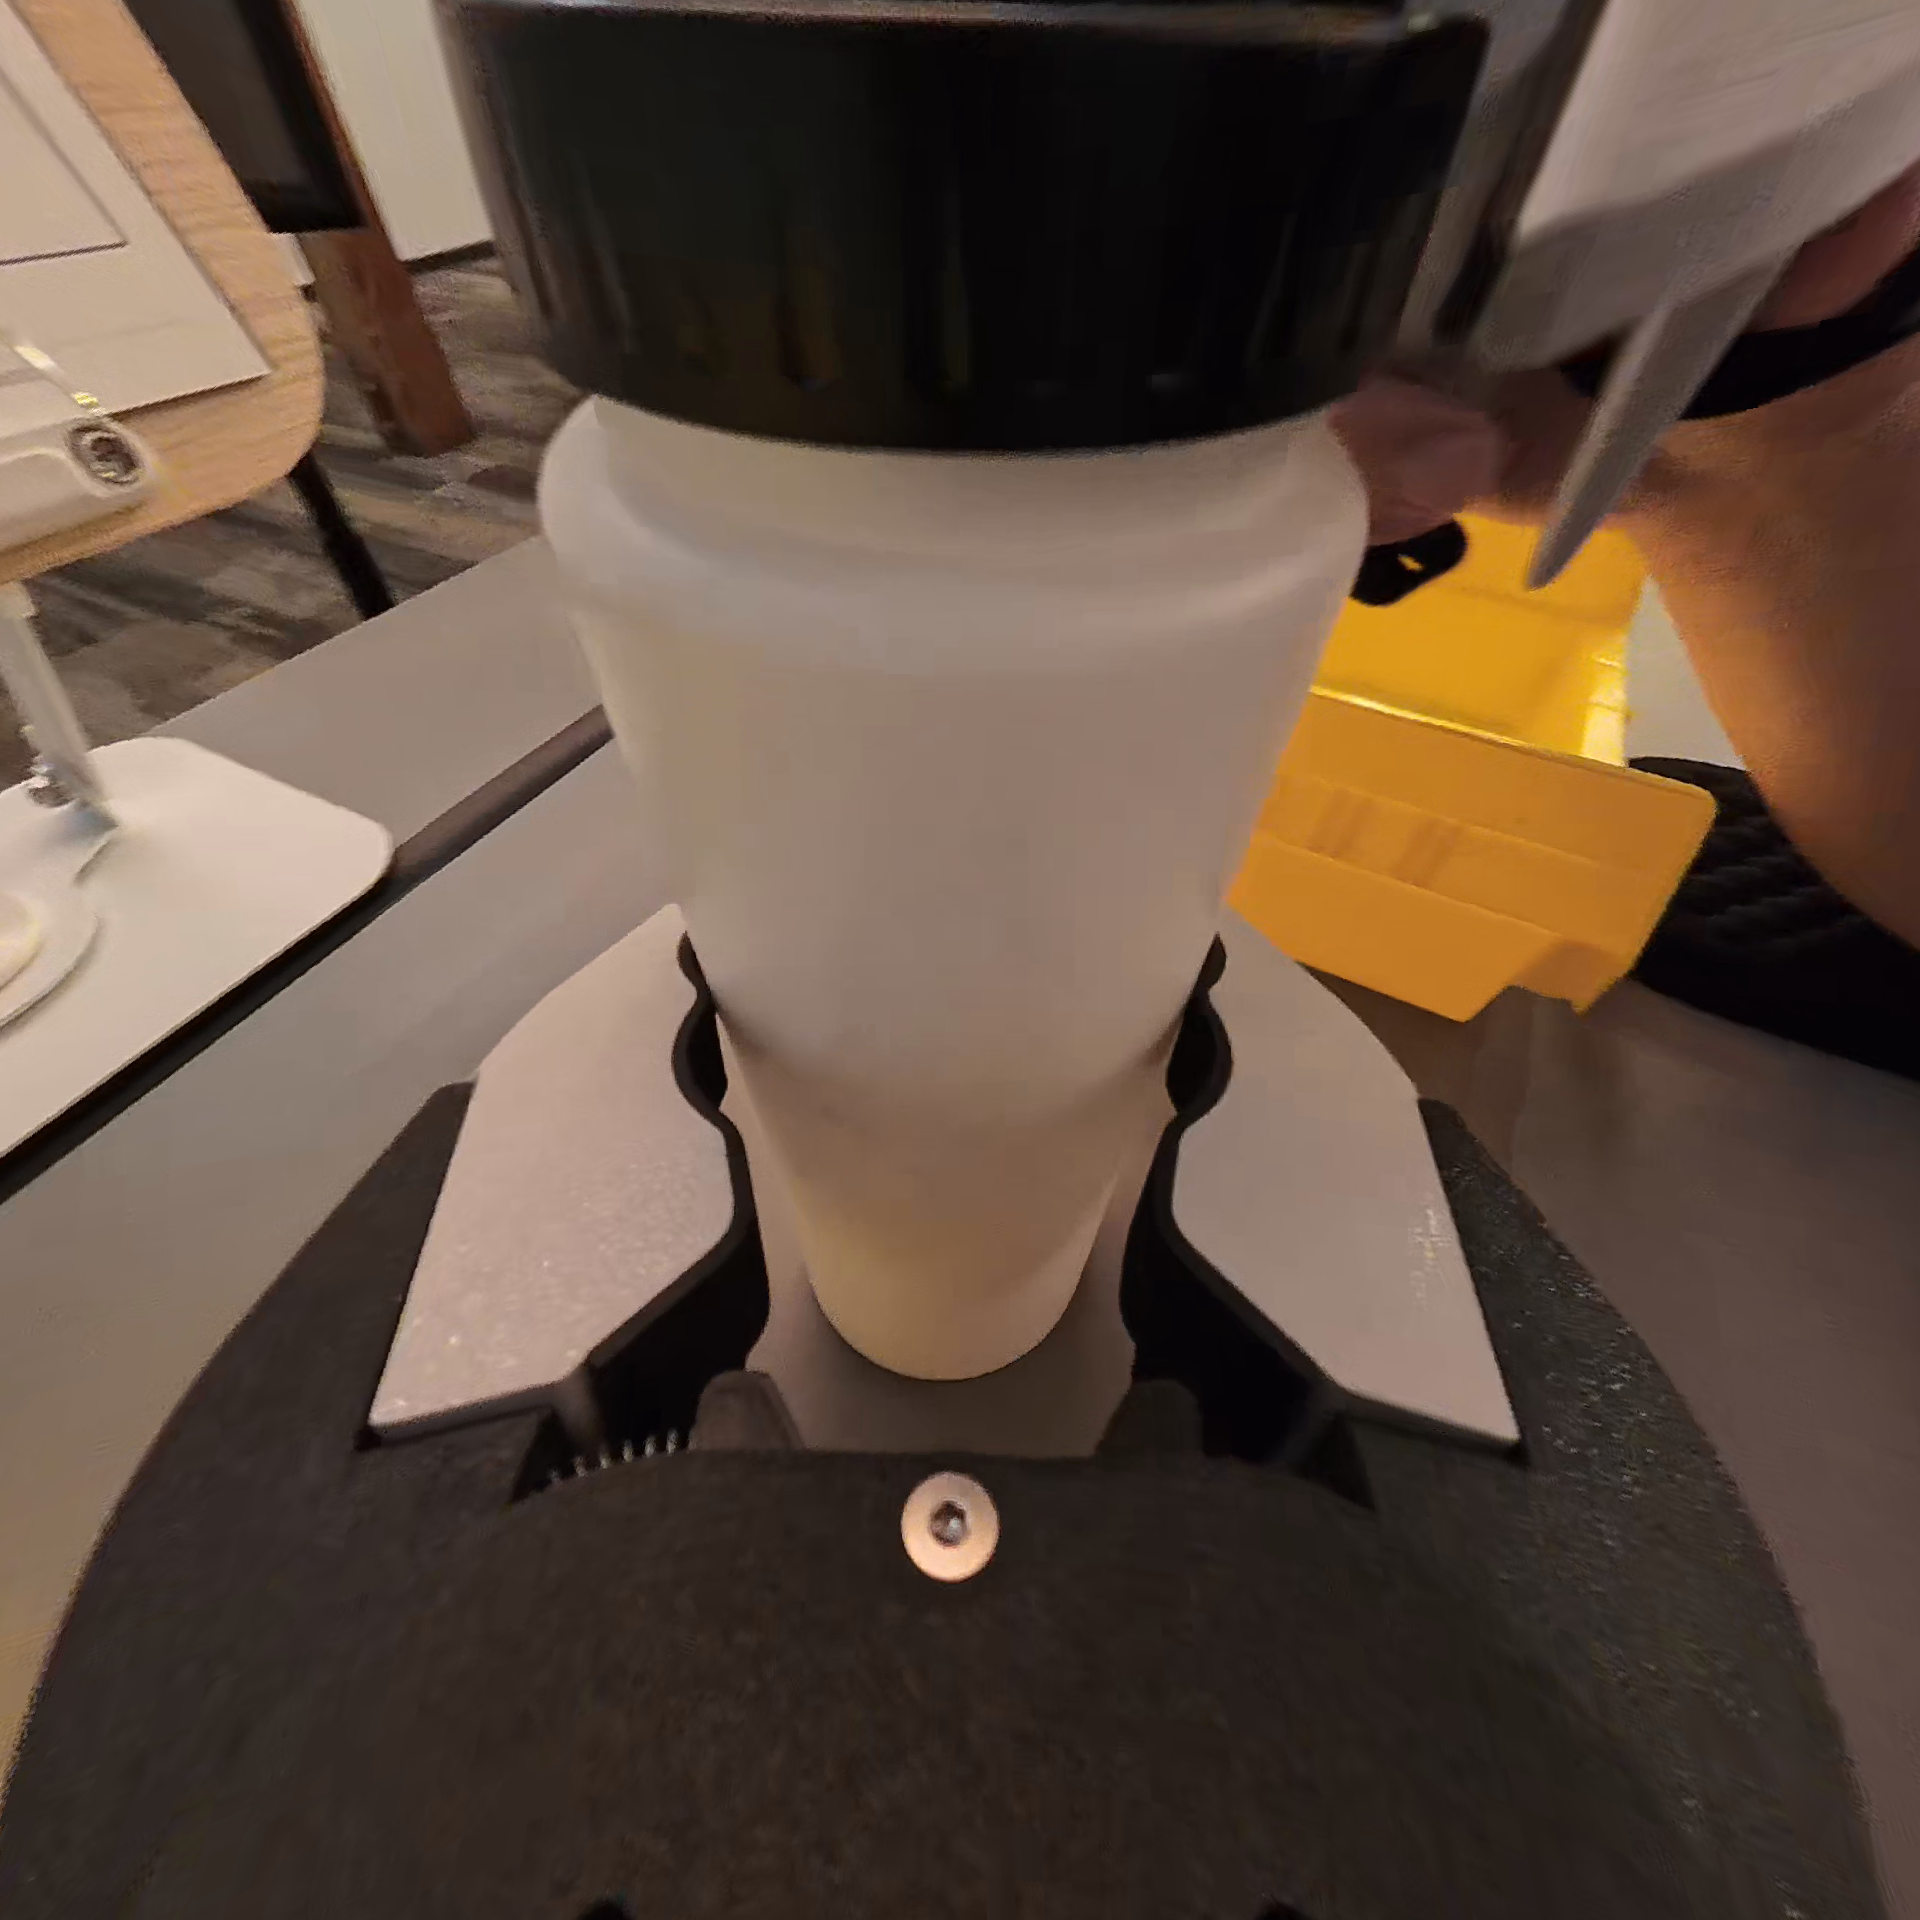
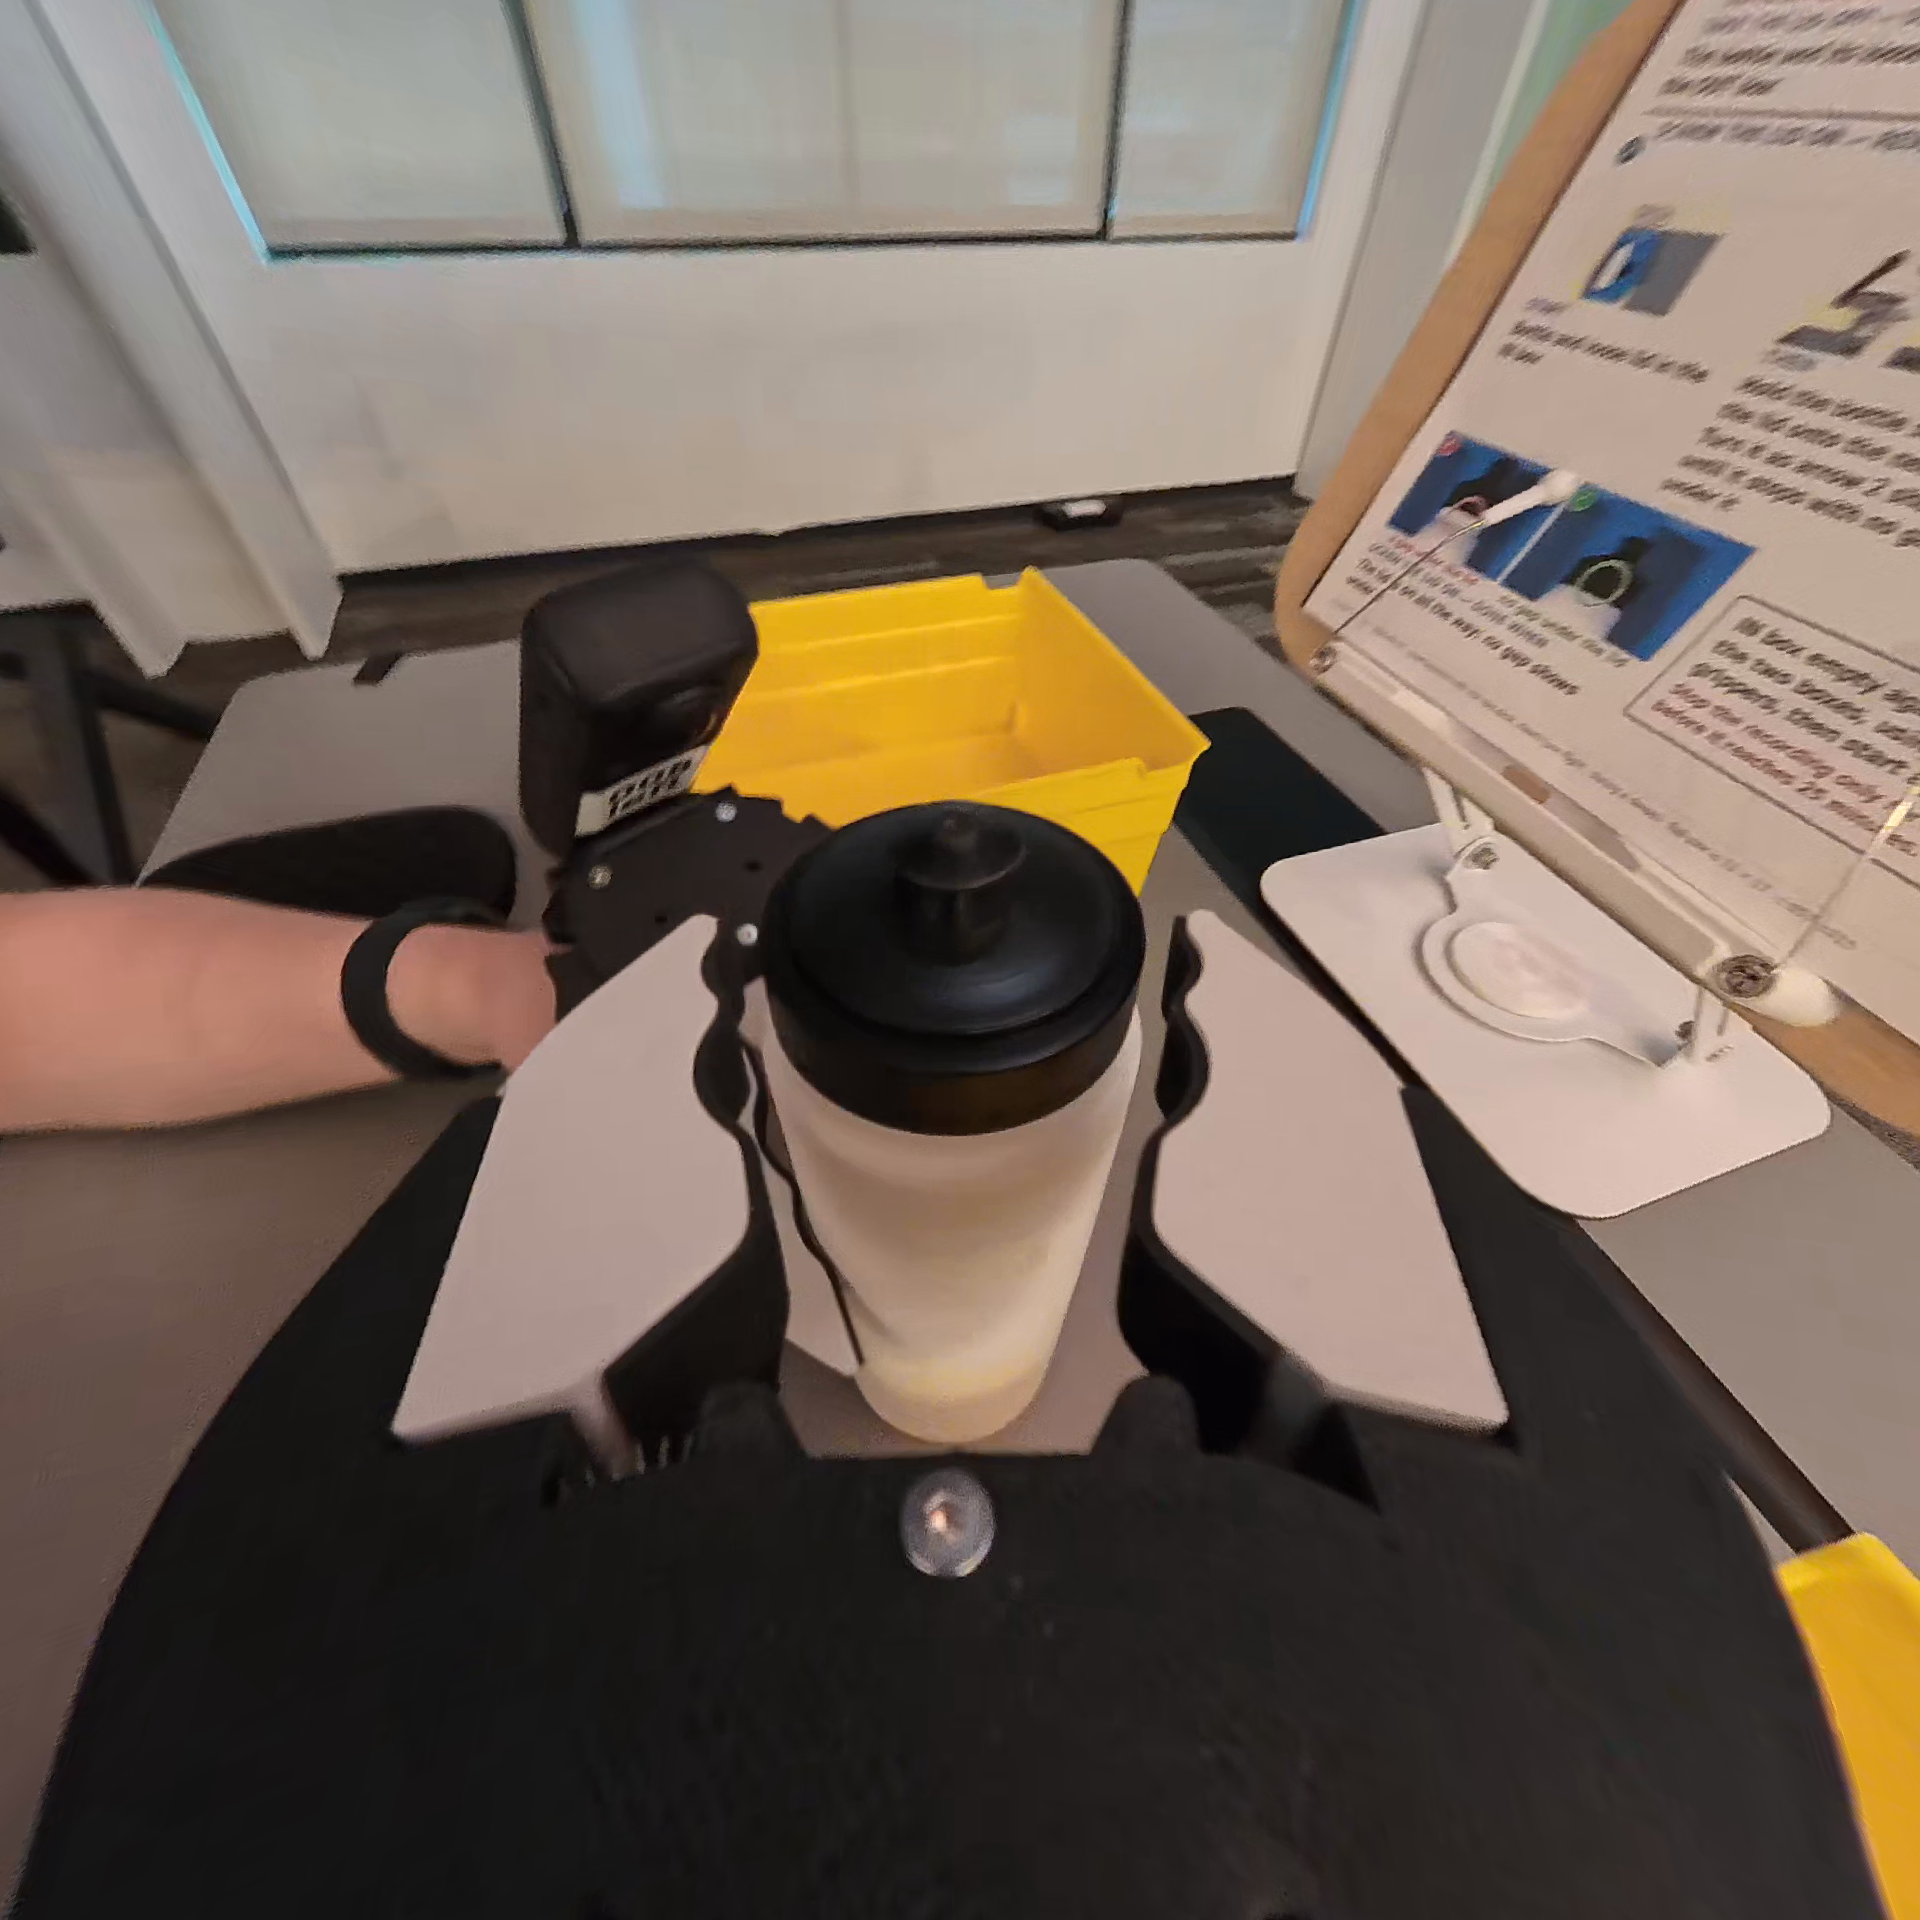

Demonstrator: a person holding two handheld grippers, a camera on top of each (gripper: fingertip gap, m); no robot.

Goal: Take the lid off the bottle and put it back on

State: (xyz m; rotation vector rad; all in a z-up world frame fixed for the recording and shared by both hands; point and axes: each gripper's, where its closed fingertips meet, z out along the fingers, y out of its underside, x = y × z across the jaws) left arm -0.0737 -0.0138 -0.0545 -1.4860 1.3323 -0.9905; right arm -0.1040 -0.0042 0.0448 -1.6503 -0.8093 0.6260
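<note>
Your left gripper [image 1: 951,1023] is clamped on the body of the white bottle [image 1: 935,831], its black finger edges pressed against both sides while the bottle stands upright on the grey table [image 1: 312,1039]. The black lid [image 1: 966,218] sits on the bottle's neck at twelve o'clock in the left wrist view, filling the top of that picture. In the right wrist view your right gripper [image 2: 951,1023] has its jaws spread either side of the lid, with gaps showing between the fingers and the lid, so it grips nothing. From there the bottle stands dead centre, the lid's spout pointing up. The yellow bin [image 2: 966,717] lies behind the bottle at twelve o'clock, and a second yellow piece [image 2: 1860,1714] shows at four o'clock. The instruction board [image 2: 1662,468] on its white stand [image 2: 1538,1049] is at two o'clock. Your left hand [image 2: 457,987] comes in from nine o'clock.
</note>
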